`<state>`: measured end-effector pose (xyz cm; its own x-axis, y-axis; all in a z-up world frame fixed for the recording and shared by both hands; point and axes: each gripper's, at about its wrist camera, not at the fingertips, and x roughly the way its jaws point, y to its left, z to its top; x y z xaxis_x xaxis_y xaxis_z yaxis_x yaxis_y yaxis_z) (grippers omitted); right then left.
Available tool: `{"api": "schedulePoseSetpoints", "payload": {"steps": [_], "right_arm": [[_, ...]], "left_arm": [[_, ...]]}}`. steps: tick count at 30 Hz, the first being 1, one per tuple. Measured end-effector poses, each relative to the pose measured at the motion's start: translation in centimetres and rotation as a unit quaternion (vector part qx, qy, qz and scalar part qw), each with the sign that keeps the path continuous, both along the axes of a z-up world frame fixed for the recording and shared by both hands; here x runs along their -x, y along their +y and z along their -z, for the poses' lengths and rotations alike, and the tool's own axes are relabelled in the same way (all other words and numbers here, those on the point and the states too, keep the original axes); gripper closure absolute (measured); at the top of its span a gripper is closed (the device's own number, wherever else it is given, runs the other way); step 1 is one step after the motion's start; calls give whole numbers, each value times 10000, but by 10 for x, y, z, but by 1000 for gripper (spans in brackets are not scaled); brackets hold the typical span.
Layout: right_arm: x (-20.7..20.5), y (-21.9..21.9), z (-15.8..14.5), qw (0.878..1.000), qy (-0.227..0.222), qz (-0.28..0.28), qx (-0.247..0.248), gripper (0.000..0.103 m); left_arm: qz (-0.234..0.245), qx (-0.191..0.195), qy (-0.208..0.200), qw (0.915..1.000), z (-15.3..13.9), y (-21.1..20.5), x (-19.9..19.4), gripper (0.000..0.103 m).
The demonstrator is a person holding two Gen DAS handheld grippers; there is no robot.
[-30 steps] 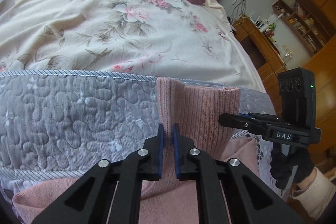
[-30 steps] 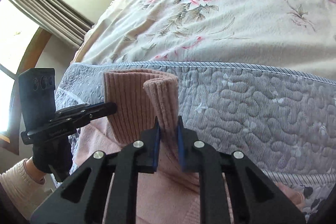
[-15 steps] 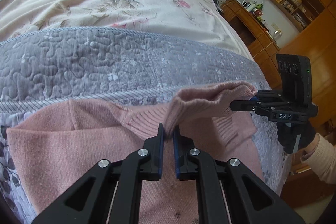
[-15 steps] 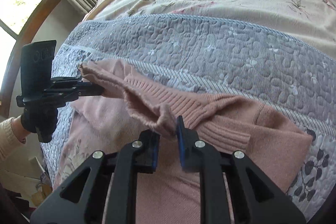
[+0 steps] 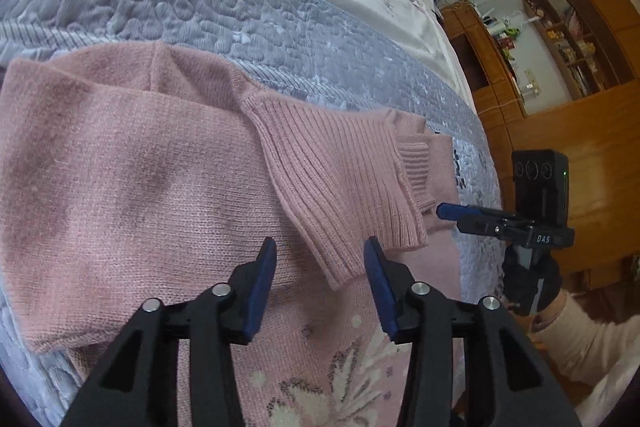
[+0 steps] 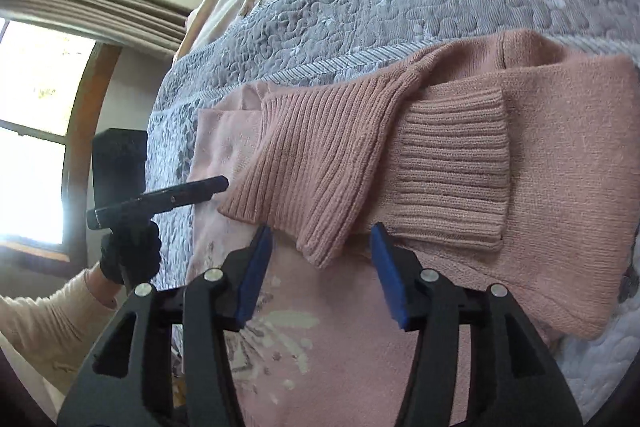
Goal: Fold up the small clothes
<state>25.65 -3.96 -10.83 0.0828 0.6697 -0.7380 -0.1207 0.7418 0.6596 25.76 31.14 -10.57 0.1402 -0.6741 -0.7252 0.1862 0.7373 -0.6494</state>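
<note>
1. Two grippers hang with jaws spread wide and empty: the left gripper (image 5: 320,259) and the right gripper (image 6: 320,247), each just short of the ribbed pink collar (image 5: 340,187), which lies flat, folded down onto the body.
2. Flat on the grey quilted bedspread (image 5: 200,7) lies the pink knitted sweater (image 5: 120,167), sleeves already folded across the chest; the ribbed cuff (image 6: 452,171) sits at two o'clock in the right view.
3. I judge the collar fold done; next comes gripping the near hem and folding away.
4. Free quilt opens at twelve o'clock; the bed edge drops at three o'clock toward the wooden shelving (image 5: 580,47).
</note>
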Motion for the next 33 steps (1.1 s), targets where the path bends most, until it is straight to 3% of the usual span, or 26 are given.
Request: {"api": "schedulePoseSetpoints", "payload": {"steps": [5, 6, 8, 9, 11, 15, 21, 24, 30, 33], "right_arm": [[-10, 16, 20, 9996, 278, 80, -30, 53], [-11, 20, 24, 9995, 330, 30, 4, 57], [-11, 27, 28, 9992, 388, -82, 24, 86], [-11, 29, 27, 9992, 385, -112, 22, 90], [-10, 27, 19, 9996, 266, -80, 24, 91], [-8, 12, 7, 9998, 208, 42, -53, 92], [-2, 13, 33, 9988, 426, -25, 253, 92], [0, 18, 50, 9980, 424, -35, 472, 92], [9, 24, 52, 9973, 89, -34, 734, 92], [18, 21, 36, 9965, -75, 88, 823, 85]], "left_arm": [[-167, 400, 569, 9974, 22, -17, -10, 59], [-167, 478, 610, 9969, 24, -21, -11, 60], [-125, 631, 686, 9956, 26, -28, -12, 89], [-164, 694, 700, 9950, 25, -28, -12, 91], [-244, 815, 620, 9944, 18, -25, -12, 93], [-163, 572, 408, 9974, 7, -17, -9, 94], [10, -109, 482, 9988, 34, -16, -2, 94], [-85, -79, 465, 9988, 43, -14, 2, 92], [-261, -276, 182, 9991, 37, -16, 13, 91], [-404, -639, -53, 9971, 21, -18, 28, 90]]}}
